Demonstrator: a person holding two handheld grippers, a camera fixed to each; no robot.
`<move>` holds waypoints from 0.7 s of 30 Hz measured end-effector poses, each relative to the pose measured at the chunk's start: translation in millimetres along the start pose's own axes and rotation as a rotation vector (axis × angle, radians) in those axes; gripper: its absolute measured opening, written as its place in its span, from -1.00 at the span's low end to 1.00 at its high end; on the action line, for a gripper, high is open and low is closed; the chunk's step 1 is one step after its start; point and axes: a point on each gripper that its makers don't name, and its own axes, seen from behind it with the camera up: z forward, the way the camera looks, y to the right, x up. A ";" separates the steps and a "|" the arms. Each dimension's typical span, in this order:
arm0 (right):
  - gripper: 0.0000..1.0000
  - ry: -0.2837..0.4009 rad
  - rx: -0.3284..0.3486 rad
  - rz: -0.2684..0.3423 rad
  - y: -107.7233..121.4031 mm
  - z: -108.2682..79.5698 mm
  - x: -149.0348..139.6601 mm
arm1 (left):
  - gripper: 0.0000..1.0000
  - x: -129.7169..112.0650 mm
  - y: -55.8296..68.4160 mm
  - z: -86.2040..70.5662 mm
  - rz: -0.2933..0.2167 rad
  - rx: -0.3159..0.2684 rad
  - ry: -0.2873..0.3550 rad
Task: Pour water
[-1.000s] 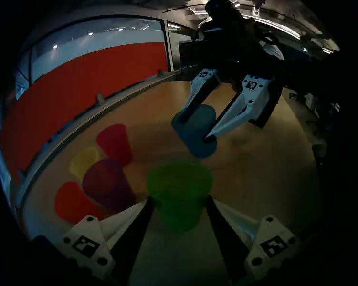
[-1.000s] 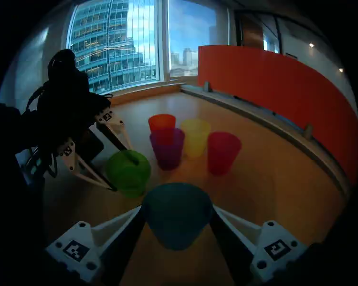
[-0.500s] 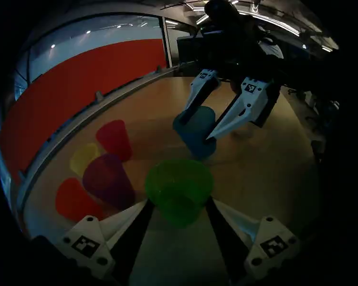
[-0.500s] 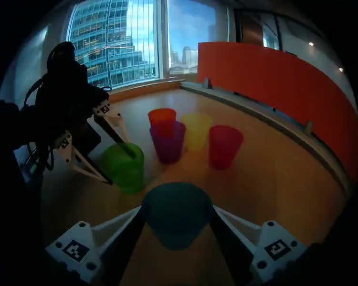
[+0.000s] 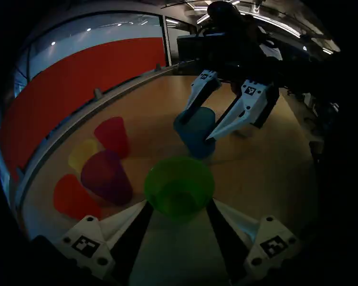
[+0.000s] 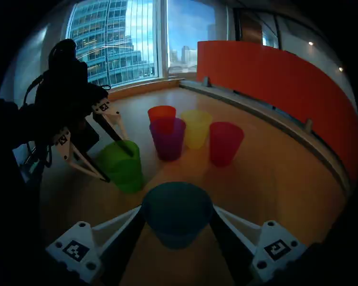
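Note:
My left gripper (image 5: 179, 204) is shut on a green cup (image 5: 179, 187), whose mouth faces the camera. Beyond it stands a blue cup (image 5: 195, 132), leaning a little, with my right gripper (image 5: 196, 128) shut on it. In the right gripper view the blue cup (image 6: 177, 220) sits between my right gripper's (image 6: 177, 209) own fingers. There the green cup (image 6: 122, 166) stands upright at the left, low over the wooden table (image 6: 274, 181), inside my left gripper (image 6: 118, 167). I cannot make out water in either cup.
Several other cups cluster on the table: orange (image 6: 161, 113), purple (image 6: 168, 138), yellow (image 6: 195, 126) and red (image 6: 225, 142). An orange-red partition (image 6: 284, 81) borders the table's far side. Large windows (image 6: 126, 43) stand behind the left gripper.
In the right gripper view the green cup has swung from tipped, mouth towards the blue cup, back to upright and moved slightly lower. The blue cup has hardly shifted.

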 end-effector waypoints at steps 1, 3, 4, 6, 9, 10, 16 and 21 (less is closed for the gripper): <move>0.83 -0.002 -0.001 -0.002 -0.2 -0.7 -0.7 | 0.57 0.1 0.0 0.1 -0.001 0.000 0.000; 0.83 -0.006 -0.003 -0.008 -0.7 -2.1 -2.2 | 0.56 0.2 -0.1 0.4 -0.002 0.000 0.000; 0.83 -0.009 -0.004 -0.010 -1.0 -2.8 -3.2 | 0.57 0.2 -0.1 0.4 -0.002 0.000 -0.001; 0.84 -0.013 -0.007 -0.015 -1.6 -4.4 -5.2 | 0.57 0.2 -0.1 0.5 -0.003 0.000 -0.003; 0.83 -0.018 -0.012 -0.020 -2.2 -6.7 -8.3 | 0.56 0.2 0.0 0.6 0.001 0.001 -0.005; 0.83 -0.019 -0.013 -0.020 -2.3 -7.2 -9.3 | 0.57 0.0 -0.1 0.6 0.001 0.002 -0.005; 0.83 -0.026 -0.023 -0.019 -2.0 -9.1 -13.9 | 0.57 -0.9 -0.4 0.7 0.000 0.006 -0.009; 0.84 -0.028 -0.026 -0.021 -2.4 -9.0 -14.1 | 0.57 -1.2 0.1 1.1 0.000 0.009 -0.011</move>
